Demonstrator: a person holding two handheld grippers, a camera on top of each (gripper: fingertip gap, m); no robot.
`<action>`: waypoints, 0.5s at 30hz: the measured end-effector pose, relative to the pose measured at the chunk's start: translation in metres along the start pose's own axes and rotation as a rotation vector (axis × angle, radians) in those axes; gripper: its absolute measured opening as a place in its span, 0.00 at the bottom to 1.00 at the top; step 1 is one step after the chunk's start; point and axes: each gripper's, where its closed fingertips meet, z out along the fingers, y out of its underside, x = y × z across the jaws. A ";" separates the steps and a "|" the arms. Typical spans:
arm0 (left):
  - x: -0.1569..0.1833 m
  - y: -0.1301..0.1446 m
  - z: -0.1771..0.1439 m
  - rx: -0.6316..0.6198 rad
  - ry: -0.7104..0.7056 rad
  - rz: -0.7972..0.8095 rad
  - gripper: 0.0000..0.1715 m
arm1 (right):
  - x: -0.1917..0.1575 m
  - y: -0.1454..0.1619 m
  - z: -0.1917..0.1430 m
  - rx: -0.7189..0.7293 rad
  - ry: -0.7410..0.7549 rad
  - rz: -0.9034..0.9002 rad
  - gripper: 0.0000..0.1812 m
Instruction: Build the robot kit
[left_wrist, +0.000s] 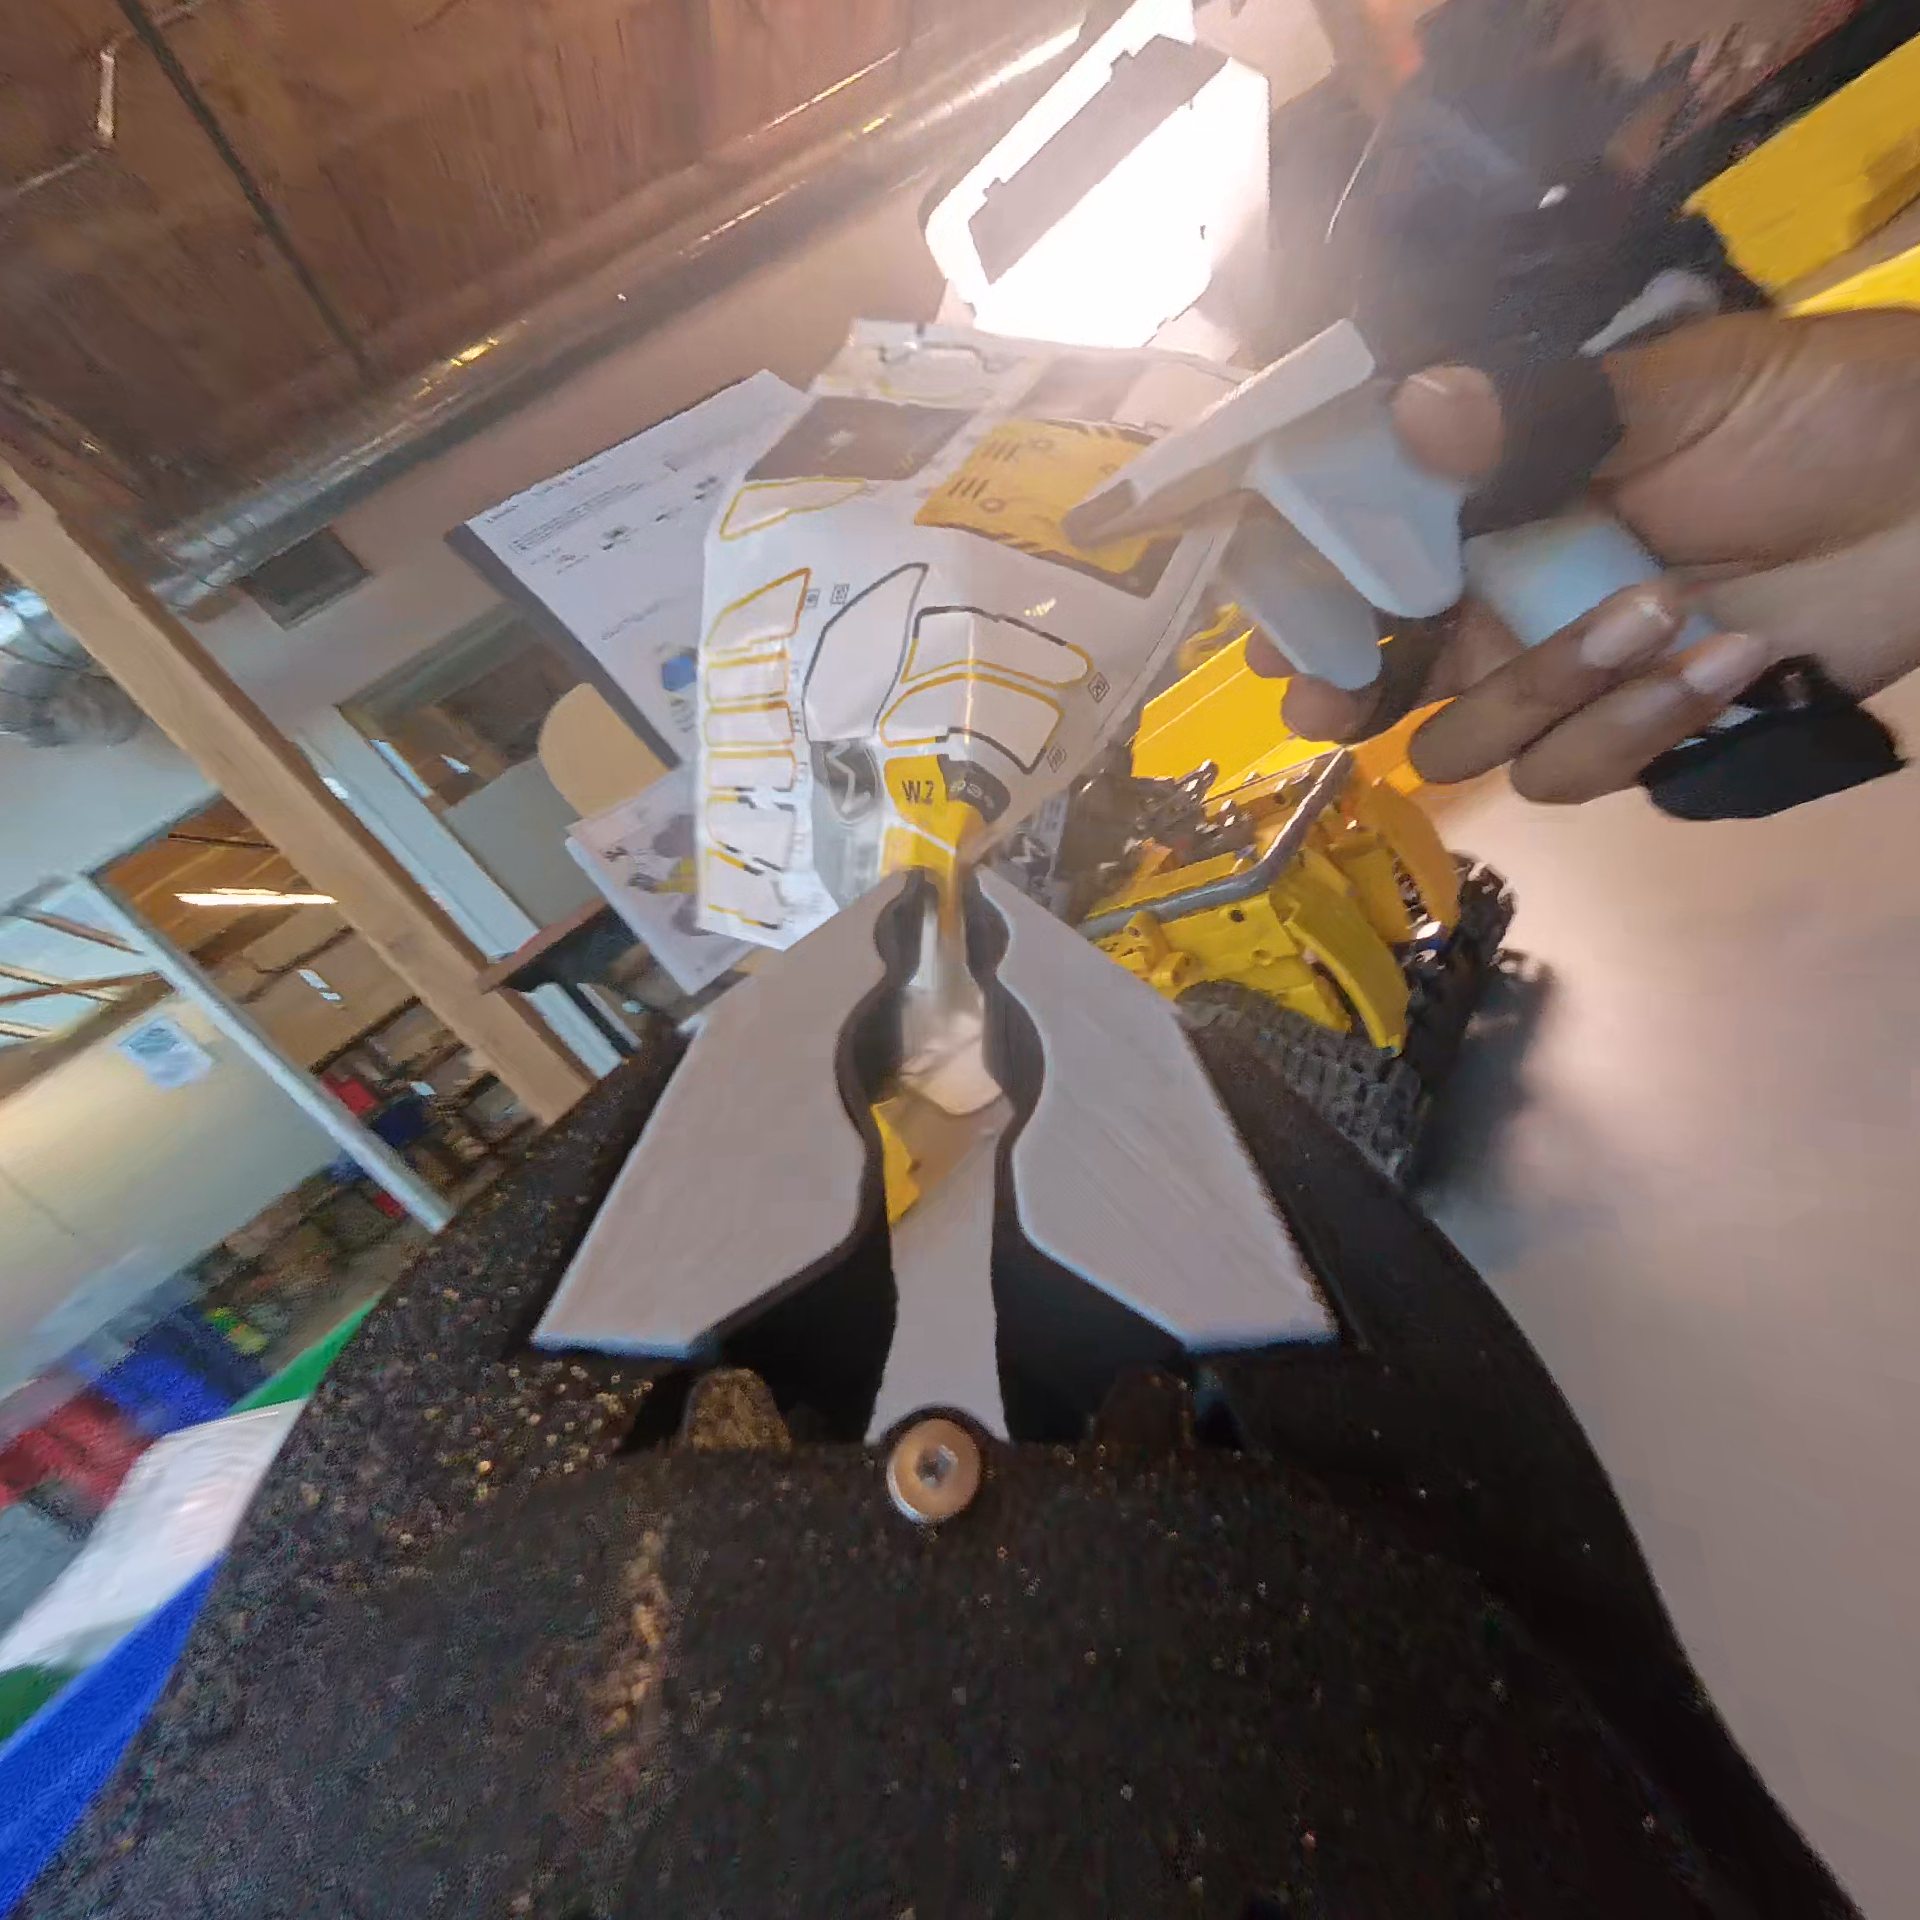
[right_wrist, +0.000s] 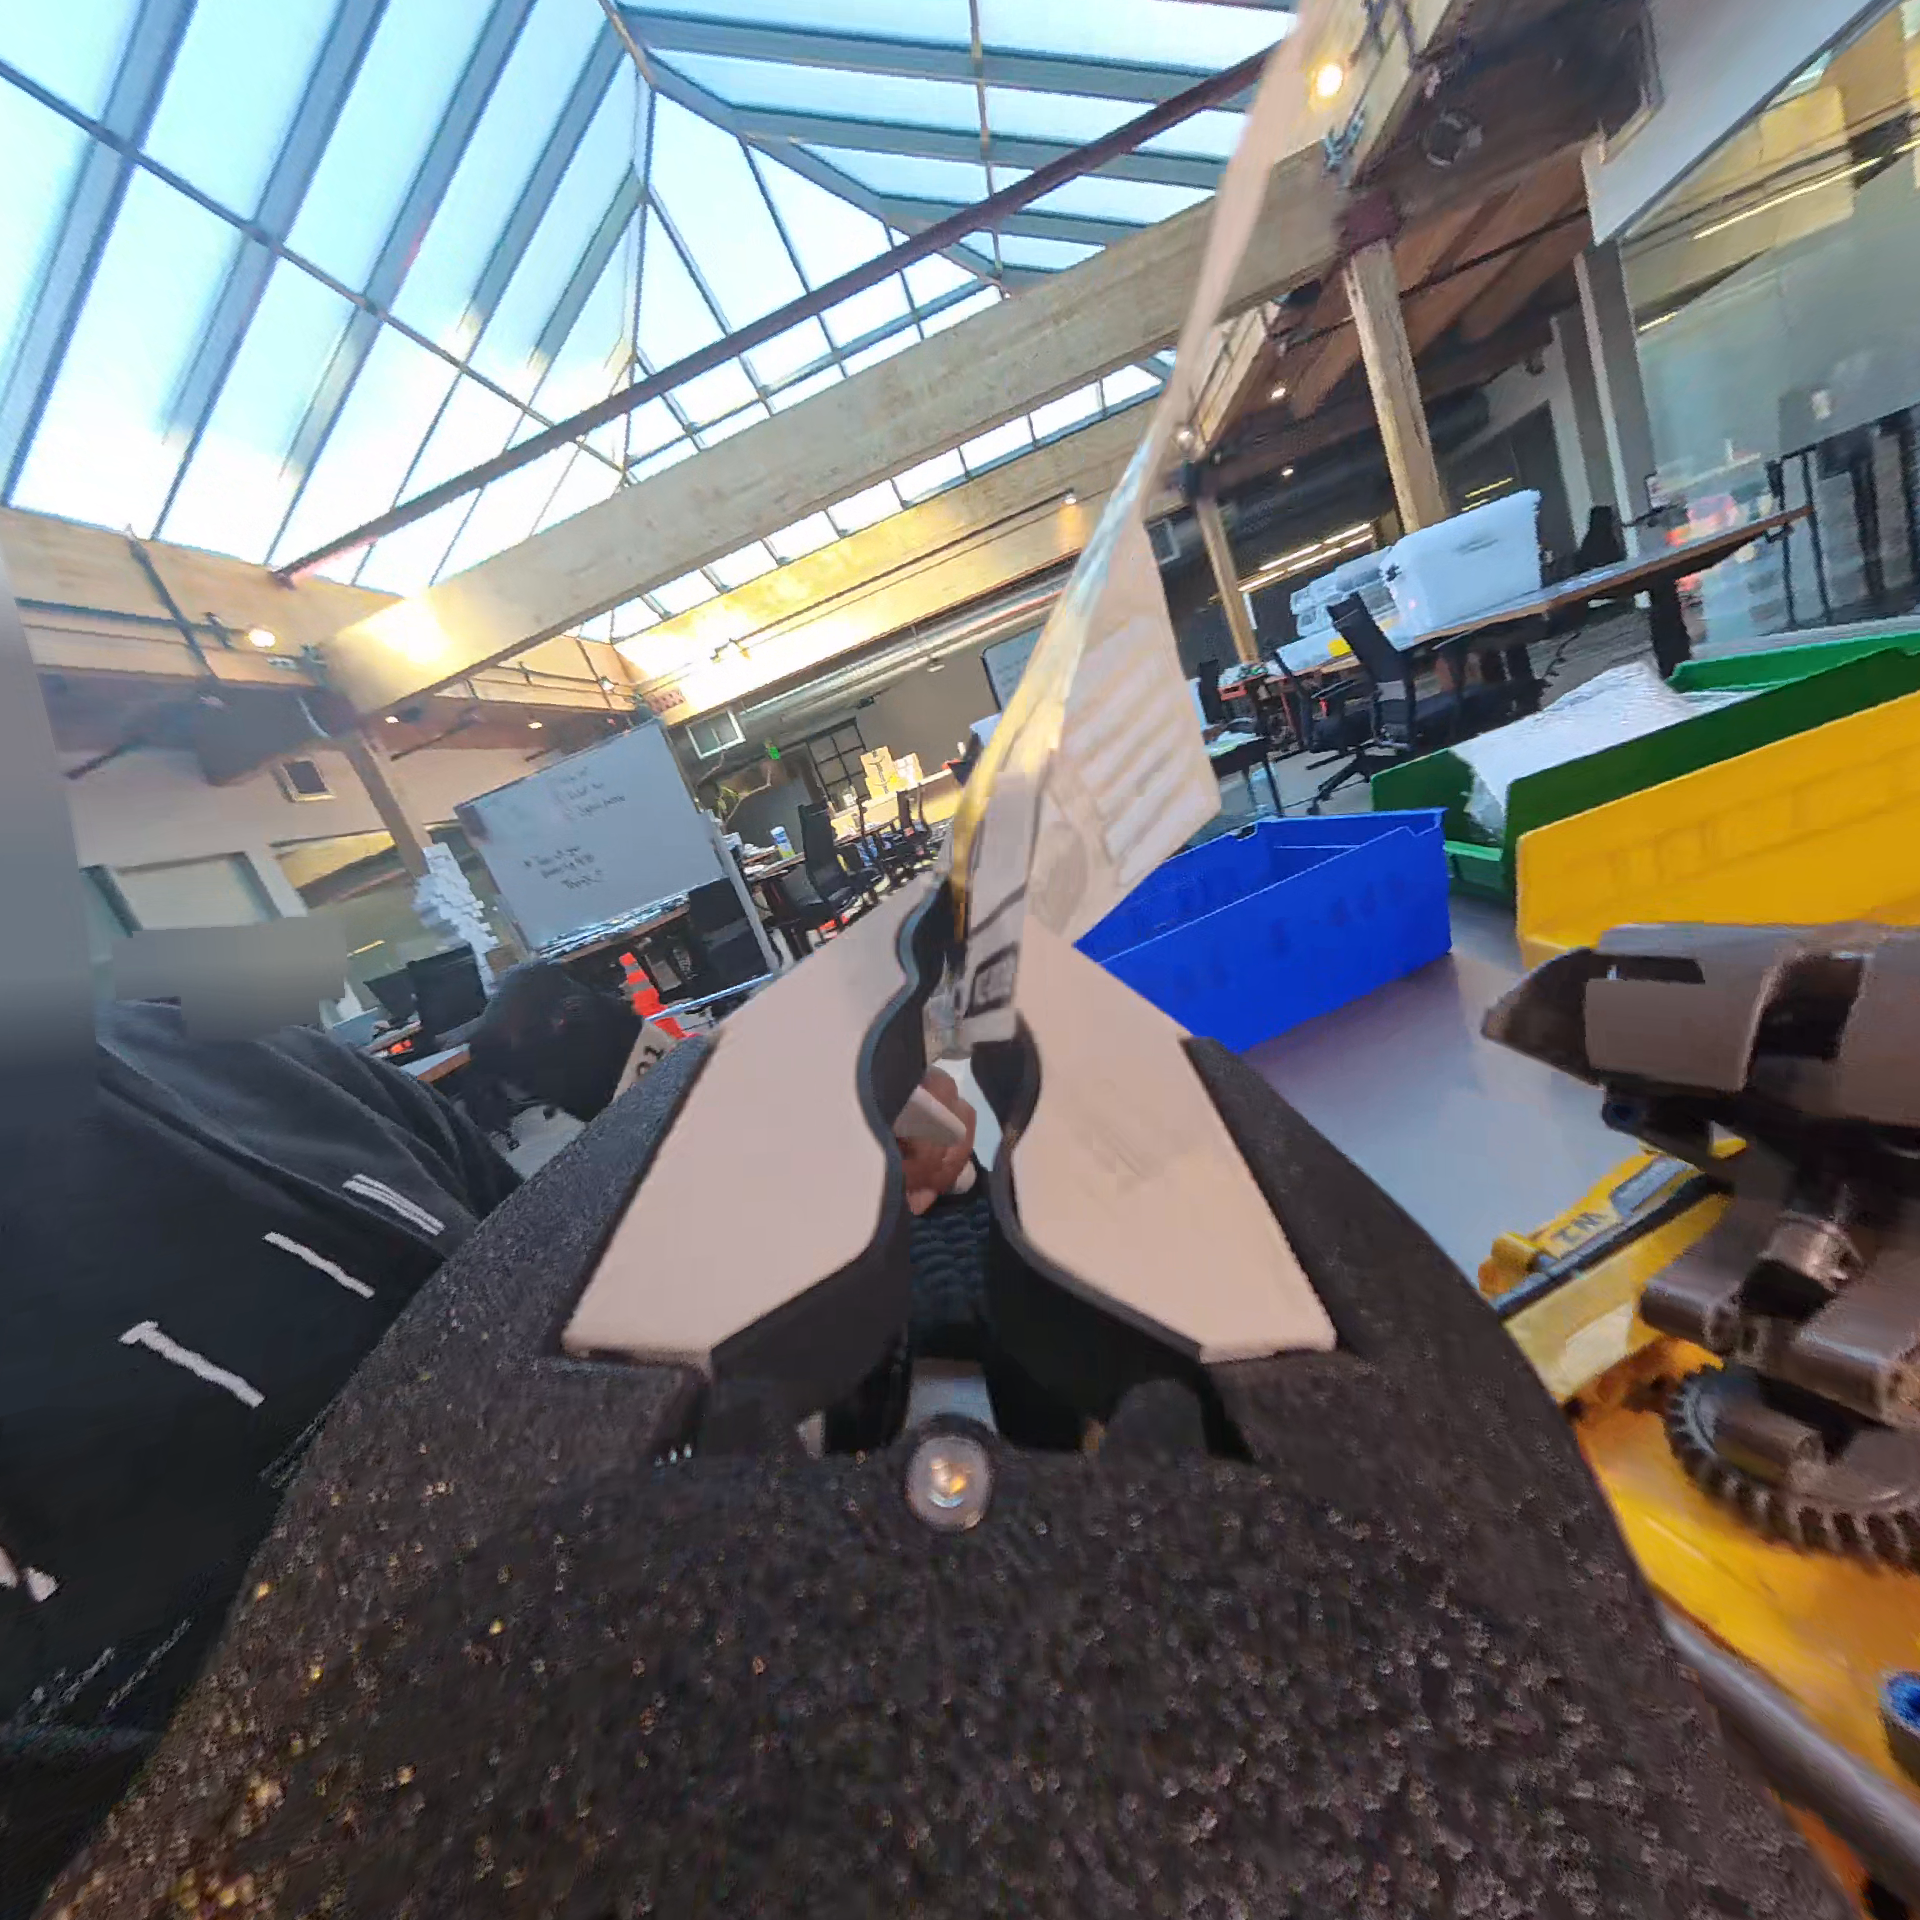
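A white sticker sheet with yellow and black outlined stickers is held up in the air between both grippers. My left gripper is shut on its lower edge. My right gripper, held by a hand, pinches the sheet's upper right corner. In the right wrist view the right gripper is shut on the sheet, which is seen nearly edge-on and rises up to the right. A yellow brick-built tracked vehicle stands on the grey table just behind the sheet.
An instruction booklet stands behind the sheet. Blue, green and yellow bins sit on the table. The model's grey gear assembly is close on the right. A person in dark clothing is at the left. The tips of one gripper are about 8 cm away from the tips of the other.
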 end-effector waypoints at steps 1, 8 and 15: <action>0.001 -0.002 0.000 0.023 0.057 -0.110 0.08 | 0.000 -0.005 -0.004 -0.008 -0.026 0.002 0.00; -0.033 -0.018 0.012 0.169 0.472 -1.004 0.37 | -0.005 -0.047 -0.044 -0.007 -0.252 0.108 0.00; -0.006 -0.057 0.051 0.182 0.868 -1.179 0.32 | 0.010 -0.048 -0.059 0.011 -0.267 0.235 0.00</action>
